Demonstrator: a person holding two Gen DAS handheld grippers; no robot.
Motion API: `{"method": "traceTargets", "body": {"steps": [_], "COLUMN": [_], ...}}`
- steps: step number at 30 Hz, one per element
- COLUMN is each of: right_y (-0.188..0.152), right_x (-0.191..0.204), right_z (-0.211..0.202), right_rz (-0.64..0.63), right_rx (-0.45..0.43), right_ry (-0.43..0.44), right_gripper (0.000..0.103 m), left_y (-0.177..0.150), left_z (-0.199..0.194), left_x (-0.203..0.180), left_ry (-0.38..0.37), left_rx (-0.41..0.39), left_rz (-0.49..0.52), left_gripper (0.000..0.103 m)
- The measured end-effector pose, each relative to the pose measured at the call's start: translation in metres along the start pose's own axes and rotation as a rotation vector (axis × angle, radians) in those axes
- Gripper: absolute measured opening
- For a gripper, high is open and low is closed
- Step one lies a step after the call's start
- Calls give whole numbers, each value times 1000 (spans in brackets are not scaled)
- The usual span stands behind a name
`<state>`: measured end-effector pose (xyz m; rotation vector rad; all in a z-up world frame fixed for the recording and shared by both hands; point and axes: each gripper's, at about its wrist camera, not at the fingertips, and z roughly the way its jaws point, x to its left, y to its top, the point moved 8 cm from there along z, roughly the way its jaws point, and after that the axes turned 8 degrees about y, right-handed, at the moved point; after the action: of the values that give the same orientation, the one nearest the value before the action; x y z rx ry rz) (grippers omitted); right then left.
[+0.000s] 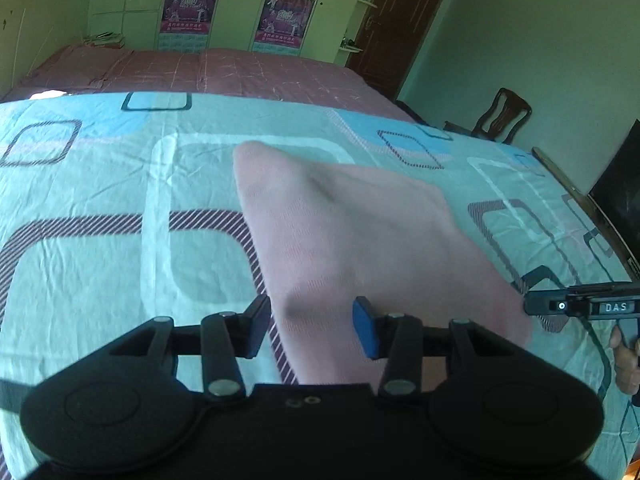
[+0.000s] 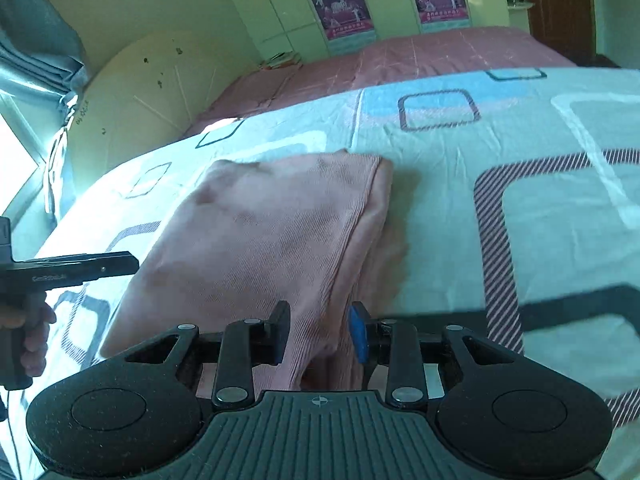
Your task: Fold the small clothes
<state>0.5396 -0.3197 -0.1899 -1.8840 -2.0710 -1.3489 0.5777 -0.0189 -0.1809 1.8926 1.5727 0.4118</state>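
A pink ribbed garment [image 1: 352, 232] lies folded on the light blue patterned bedsheet [image 1: 100, 220]. My left gripper [image 1: 310, 328] is open, its jaws on either side of the garment's near left corner. In the right wrist view the same garment [image 2: 256, 236] lies flat, with its folded edge running along the right side. My right gripper [image 2: 318, 334] is open, its jaws on either side of the near end of that folded edge. Each gripper shows at the edge of the other's view: the right one at the right of the left wrist view [image 1: 580, 306], the left one at the left of the right wrist view [image 2: 68, 270].
A second bed with a pink checked cover [image 1: 224, 72] stands behind. A wardrobe with posters [image 1: 188, 4], a brown door [image 1: 400, 20], a wooden chair [image 1: 502, 114] and a dark screen [image 1: 620, 184] are along the walls. A window with a grey curtain [image 2: 24, 60] is at left.
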Motion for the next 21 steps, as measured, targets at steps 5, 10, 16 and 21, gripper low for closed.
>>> {"method": "traceTargets", "body": {"steps": [5,10,16,21], "right_y": [-20,-20,-36,-35], "right_x": [-3,-5,0,-4], "right_z": [25,24,11,8], "right_rz": [68,63,-41,-7], "right_rx": [44,45,106,96], "right_ry": [5,8,-62,-75], "right_gripper": [32,3,2,3], "left_y": [-3,15,-2,-2], "left_z": [8,-1,32,25], "left_x": [4,-13,-43,-47], "left_ry": [11,10,-100,-19], "left_rx": [10,-67,115,87], "left_rz": [-51,37,172,251], "left_gripper": [46,42,43,48]}}
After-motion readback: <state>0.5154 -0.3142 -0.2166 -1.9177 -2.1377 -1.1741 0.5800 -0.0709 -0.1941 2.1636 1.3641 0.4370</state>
